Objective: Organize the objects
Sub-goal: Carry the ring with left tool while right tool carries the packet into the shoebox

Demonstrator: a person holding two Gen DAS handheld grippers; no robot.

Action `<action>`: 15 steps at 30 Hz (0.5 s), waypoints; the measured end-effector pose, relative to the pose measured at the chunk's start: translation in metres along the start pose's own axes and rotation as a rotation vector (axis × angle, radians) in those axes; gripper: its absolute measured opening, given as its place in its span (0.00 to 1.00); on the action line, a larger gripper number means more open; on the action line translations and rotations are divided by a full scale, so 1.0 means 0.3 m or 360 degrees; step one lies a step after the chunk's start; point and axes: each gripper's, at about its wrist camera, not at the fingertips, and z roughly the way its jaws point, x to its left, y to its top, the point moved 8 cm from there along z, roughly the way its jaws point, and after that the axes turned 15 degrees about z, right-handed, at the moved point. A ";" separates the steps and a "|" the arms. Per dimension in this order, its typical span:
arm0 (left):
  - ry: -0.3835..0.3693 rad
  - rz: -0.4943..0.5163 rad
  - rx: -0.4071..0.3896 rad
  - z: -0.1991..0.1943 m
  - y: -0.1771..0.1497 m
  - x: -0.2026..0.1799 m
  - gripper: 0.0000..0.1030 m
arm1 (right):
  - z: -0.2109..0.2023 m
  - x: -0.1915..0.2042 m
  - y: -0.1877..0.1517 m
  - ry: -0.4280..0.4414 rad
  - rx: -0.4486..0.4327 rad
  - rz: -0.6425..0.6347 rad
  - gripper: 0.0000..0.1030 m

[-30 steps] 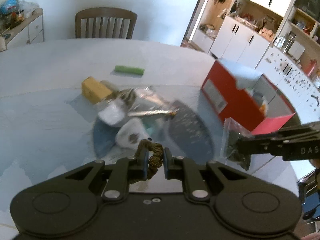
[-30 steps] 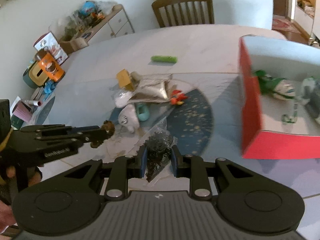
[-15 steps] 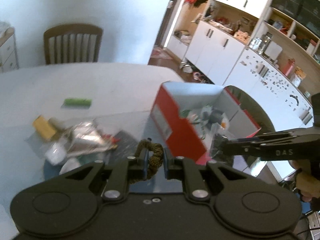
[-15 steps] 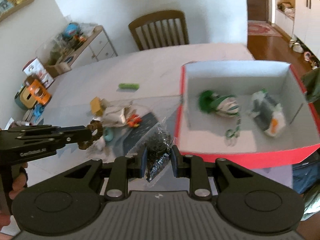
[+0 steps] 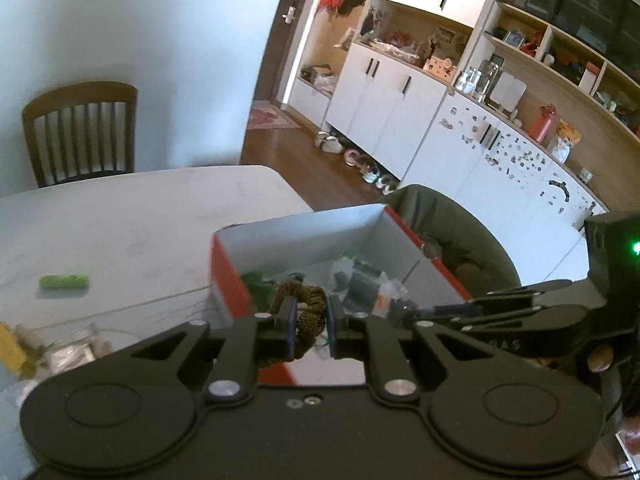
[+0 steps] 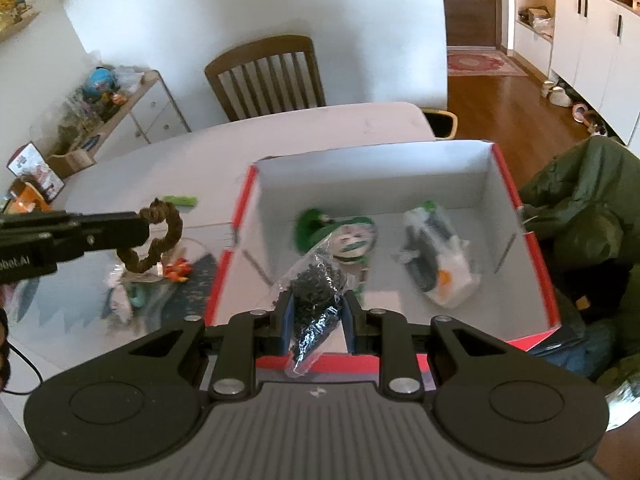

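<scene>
Hanging over the red box [image 6: 536, 248], the right gripper [image 6: 317, 316] has its jaws pinched on a clear bag of black bits [image 6: 316, 300]. The left gripper [image 5: 308, 320] grips a braided brown cord [image 5: 308, 308] at the box's left wall. A green toy [image 6: 340, 236] and a packet [image 6: 436, 264] lie inside. More clutter sits on the surface [image 6: 200, 152], with a green bar [image 5: 64, 282] apart.
</scene>
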 end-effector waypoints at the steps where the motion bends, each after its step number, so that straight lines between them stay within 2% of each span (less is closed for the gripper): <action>1: -0.0010 -0.0003 0.0008 0.019 0.013 -0.009 0.13 | 0.007 -0.016 0.009 -0.0009 0.0000 0.0004 0.23; 10: -0.0046 -0.0016 0.0044 0.165 0.113 -0.074 0.13 | 0.072 -0.158 0.065 -0.0045 0.0035 0.0002 0.23; 15: -0.0015 -0.0024 0.0115 0.261 0.111 -0.083 0.13 | 0.135 -0.186 0.074 -0.0060 0.0089 -0.0041 0.23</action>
